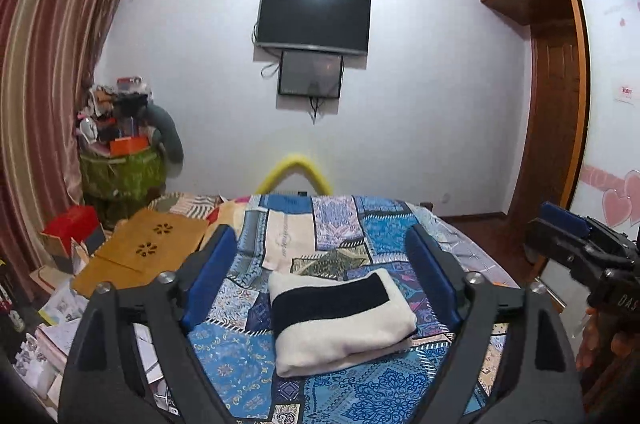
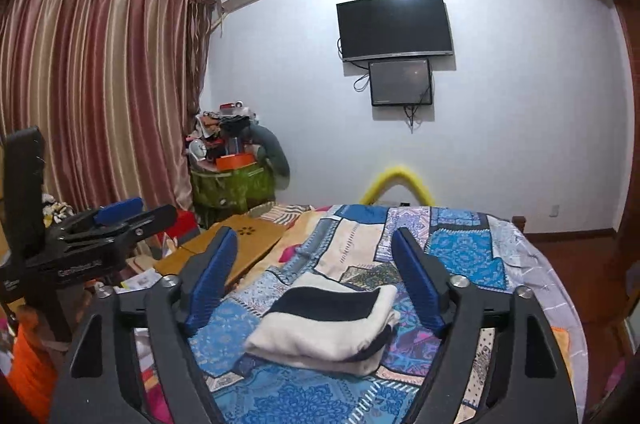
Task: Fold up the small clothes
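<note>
Left gripper (image 1: 320, 256) and right gripper (image 2: 310, 264) raised level above bed (image 1: 352, 396), both jaws wide apart, empty. Folded garment (image 1: 340, 324) lies mid-bed, between fingers, untouched.

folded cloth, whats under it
The folded cloth lies on the blue patchwork bedspread. The patch directly beneath is covered. Both grippers are open, apart from it.

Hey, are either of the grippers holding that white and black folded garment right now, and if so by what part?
Nothing is held. The left gripper and right gripper are both open, apart from the folded garment, which lies on the patchwork bedspread.
</note>
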{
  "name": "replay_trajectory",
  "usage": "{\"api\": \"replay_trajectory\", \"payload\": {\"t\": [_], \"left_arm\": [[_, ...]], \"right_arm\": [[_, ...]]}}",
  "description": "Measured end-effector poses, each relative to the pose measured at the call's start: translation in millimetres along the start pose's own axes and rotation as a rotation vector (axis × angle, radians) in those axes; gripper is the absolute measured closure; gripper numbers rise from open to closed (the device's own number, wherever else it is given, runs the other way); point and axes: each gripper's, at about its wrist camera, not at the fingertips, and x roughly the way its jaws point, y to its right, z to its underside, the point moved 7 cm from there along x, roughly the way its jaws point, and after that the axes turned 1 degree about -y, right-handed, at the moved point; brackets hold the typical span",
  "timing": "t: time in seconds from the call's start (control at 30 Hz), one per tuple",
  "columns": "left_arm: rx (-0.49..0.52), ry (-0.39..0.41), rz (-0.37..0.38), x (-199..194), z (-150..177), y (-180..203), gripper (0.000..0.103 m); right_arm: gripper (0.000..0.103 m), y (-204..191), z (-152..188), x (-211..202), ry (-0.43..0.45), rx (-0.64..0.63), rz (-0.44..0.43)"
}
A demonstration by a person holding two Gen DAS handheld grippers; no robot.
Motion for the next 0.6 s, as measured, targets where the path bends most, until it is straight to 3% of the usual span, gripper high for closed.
{"api": "replay_trajectory", "payload": {"t": [0.27,0.3,0.6], "left_arm": [[-0.021,-0.001,0.012,-7.6,6.4,2.1,0.005],[-0.018,0.0,0.01,-7.6,6.6,2.6,0.001],[-0.022,0.005,0.028,-10.4,9.3,4.0,0.001]], "right_arm": [[0.001,-1.7,0.2,-0.6,0.008,-0.027,0.063],[0.001,-0.9,0.2,-0.8,0.013,-0.029,0.07],[0.0,2.3,6.2,-2.1,-0.005,-0.019,0.091]]}}
